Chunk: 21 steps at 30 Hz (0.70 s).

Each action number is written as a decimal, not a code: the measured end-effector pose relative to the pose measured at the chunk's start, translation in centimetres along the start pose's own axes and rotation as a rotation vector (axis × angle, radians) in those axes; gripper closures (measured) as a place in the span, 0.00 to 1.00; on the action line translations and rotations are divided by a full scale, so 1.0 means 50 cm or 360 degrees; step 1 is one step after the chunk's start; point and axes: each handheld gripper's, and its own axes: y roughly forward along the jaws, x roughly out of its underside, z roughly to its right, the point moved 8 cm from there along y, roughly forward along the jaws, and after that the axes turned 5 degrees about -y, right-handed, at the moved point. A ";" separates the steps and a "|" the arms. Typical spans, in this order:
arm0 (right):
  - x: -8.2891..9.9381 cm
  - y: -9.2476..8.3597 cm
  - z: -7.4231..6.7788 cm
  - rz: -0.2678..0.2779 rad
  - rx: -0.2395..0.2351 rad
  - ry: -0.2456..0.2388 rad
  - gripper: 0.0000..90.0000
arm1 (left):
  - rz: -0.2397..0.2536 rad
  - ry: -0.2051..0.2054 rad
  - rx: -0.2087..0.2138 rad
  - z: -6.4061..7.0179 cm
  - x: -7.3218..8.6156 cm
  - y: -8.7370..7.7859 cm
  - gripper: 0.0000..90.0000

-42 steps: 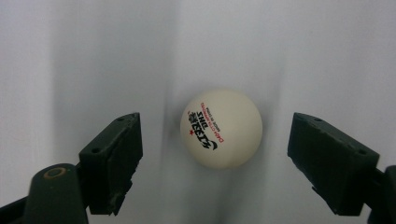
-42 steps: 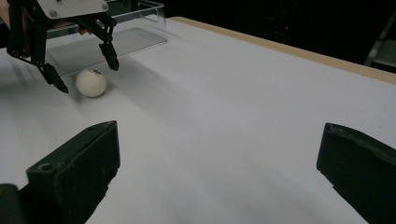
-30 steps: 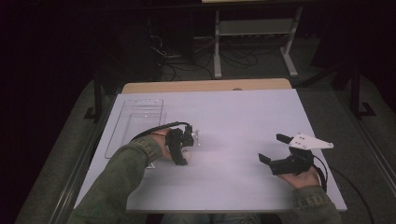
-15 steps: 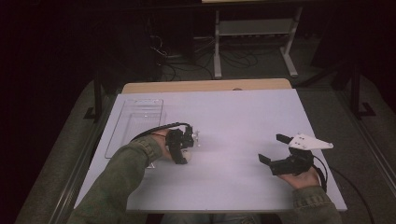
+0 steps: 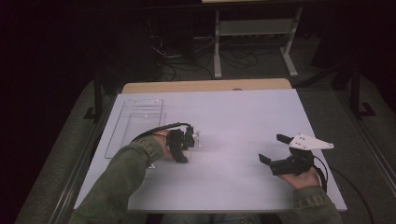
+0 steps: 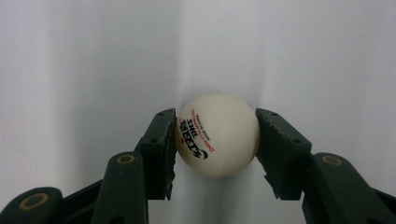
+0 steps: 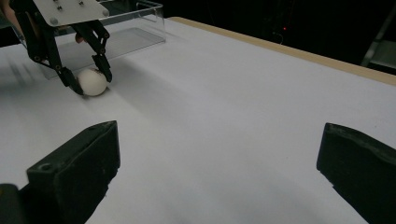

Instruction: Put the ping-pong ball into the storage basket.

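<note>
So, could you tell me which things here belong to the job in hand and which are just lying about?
In the job:
- white ball, clamped between the jaws of the left gripper
- clear tray beside it, probably its destination

Lying about:
- right gripper, open, holding nothing
- metal stand behind the table
- floor cables

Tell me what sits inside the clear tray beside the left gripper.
Nothing visible lies in the clear tray. The sleeve covers its near corner, so that part is unseen. The white ball is clamped in the left gripper, outside it.

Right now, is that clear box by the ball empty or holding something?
Empty, as far as the pictures show: the clear box shows bare floor through its walls, and the ball sits outside it between the left gripper's jaws.
</note>
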 end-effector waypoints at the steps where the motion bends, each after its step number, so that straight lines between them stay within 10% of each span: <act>1: 0.001 0.000 0.000 -0.0004 -0.0001 -0.0002 0.00 | -0.0001 0.0001 0.0002 0.000 0.000 0.000 0.56; 21: 0.004 0.005 -0.003 -0.0038 0.0001 -0.0022 0.00 | 0.0010 0.0012 0.0015 0.007 -0.004 -0.026 0.56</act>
